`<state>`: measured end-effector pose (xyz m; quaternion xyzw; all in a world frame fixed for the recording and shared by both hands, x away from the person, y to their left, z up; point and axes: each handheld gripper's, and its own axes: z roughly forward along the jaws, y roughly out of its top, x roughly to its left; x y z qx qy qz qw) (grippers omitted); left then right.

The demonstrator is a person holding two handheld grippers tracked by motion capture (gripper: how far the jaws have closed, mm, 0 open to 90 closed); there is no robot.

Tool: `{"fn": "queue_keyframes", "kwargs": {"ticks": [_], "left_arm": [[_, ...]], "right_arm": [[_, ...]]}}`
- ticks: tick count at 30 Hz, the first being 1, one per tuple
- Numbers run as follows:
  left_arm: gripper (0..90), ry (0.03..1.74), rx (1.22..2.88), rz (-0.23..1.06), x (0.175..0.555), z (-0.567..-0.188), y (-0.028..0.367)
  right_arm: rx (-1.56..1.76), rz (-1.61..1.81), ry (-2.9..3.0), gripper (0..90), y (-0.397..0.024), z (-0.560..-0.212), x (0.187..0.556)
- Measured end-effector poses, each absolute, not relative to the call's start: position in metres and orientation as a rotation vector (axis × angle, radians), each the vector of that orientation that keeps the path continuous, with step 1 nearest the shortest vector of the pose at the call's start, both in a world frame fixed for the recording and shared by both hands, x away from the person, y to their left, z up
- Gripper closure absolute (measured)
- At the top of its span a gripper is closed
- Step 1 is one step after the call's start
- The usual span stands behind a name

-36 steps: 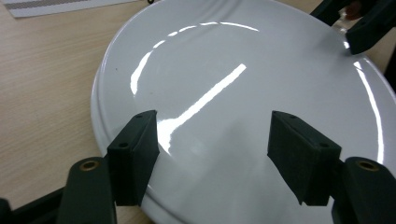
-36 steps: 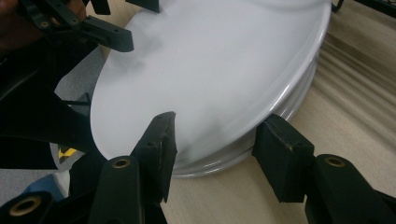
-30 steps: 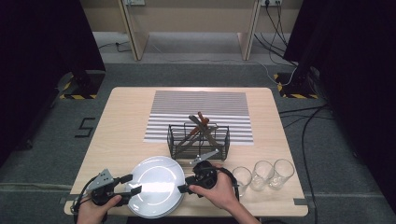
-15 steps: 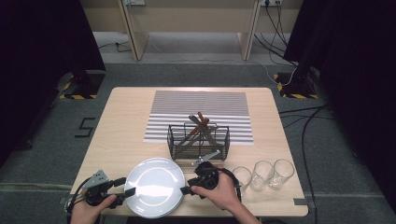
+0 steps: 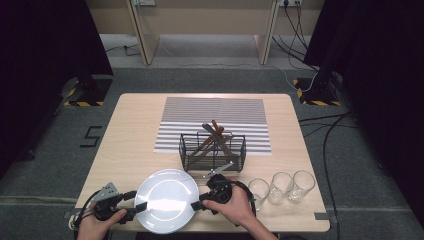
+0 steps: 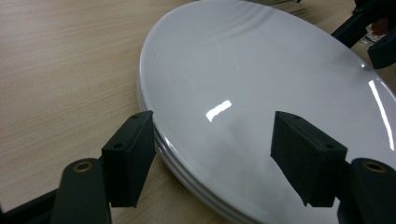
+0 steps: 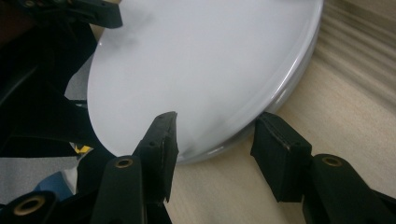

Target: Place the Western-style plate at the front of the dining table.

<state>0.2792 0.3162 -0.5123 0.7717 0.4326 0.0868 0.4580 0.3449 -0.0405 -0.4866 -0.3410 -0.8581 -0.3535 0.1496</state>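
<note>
Two grippers (image 5: pixel 139 209) (image 5: pixel 196 205) straddle the flat-lying round plates (image 5: pixel 165 199) — jaws open, seemingly not gripping.

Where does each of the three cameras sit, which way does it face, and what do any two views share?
High view: above the person's side, facing forward and down on the table; both hands show.
Left gripper view: on the left claw, looking along its open jaws, which straddle the plate stack.
Right gripper view: on the right claw, facing the stack's opposite rim; one jaw above, one below.
Shared: the plates; each gripper view shows the other claw beyond them.
</note>
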Motion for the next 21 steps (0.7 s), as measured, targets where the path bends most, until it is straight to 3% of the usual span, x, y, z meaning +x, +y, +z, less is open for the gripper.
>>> {"fn": "queue_keyframes", "kwargs": {"ticks": [21], "left_arm": [[32.4, 1.079, 1.904, 0.239, 0.283, -0.513, 0.310]], "right_arm": [[-0.970, -1.040, -2.442, 55.4, -0.007, -0.483, 0.365]]}}
